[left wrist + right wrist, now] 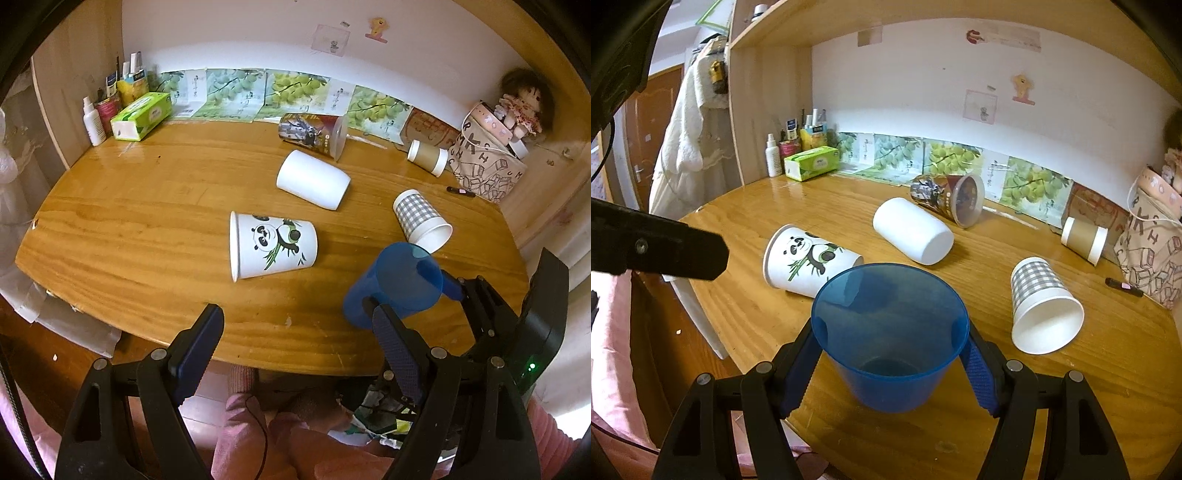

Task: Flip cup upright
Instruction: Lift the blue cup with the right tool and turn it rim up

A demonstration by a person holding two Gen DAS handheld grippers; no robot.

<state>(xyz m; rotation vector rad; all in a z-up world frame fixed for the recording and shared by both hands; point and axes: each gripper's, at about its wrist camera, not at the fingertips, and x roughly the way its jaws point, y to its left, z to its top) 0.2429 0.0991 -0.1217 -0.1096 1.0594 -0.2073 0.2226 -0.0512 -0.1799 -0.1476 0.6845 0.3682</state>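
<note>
So the right gripper (890,365) has its fingers (979,376) clamped on the blue cup (890,332), one on each side of the wall near the rim. In the right wrist view the cup fills the lower middle of the frame, mouth tilted up and toward the camera, so you can see down to its base. In the left wrist view the same cup sits lower right, partly behind one of the left fingers, and whether it's touching the worktop (147,221) I honestly can't tell.

The left gripper (295,350) is released, fingers spread wide at the bottom of its frame over the near worktop edge, holding nothing.

Everything else is lying on its side: the panda cup (273,249) in the centre, a plain white cup (314,179) above it, a checked cup (421,219) to the right just beside the blue one, a dark printed cup (314,133) near the wall, and a brown cup (428,155) far right. There's a green tissue box (142,116) at upper left.
</note>
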